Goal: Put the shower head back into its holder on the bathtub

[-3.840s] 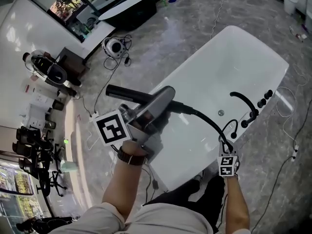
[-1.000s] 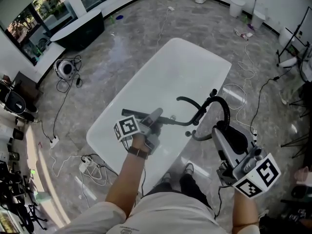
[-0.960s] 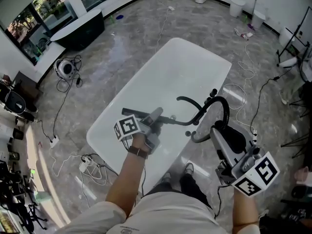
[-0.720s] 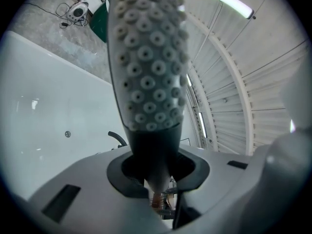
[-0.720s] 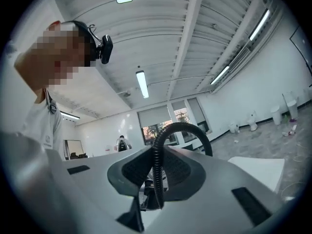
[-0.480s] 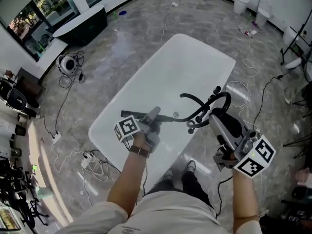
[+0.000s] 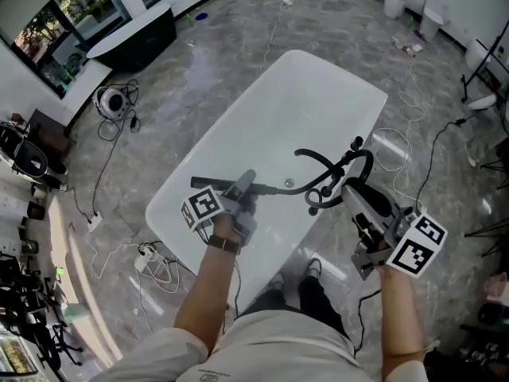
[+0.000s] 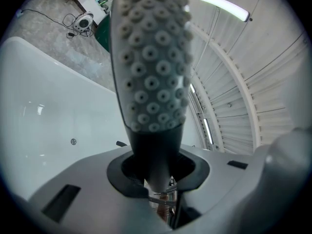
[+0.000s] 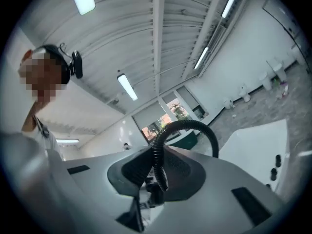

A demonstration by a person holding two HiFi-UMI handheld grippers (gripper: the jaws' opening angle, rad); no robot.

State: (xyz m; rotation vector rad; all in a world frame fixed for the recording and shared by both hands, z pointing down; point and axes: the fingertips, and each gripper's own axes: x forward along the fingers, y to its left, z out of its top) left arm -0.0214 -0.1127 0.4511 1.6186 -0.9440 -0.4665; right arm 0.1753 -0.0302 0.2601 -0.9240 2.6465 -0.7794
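Black-handled, the shower head (image 7: 208, 183) is lying level over the white bathtub (image 7: 318, 94), its long axis running left to right and its spray end pointing left. The left gripper (image 7: 242, 188) is clamping its neck. The tap fittings (image 7: 316, 199) are standing on the tub's near rim to the right of those jaws; the holder is probably sitting among them. Farther right, the right gripper (image 7: 350, 189) is pinching the ribbed hose (image 7: 367, 161).

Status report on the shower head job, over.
Left gripper: jaws shut on grey-nozzled black shower head. Right gripper: jaws shut on black ribbed hose. Head over white bathtub, not in holder. Black curved spout close by.
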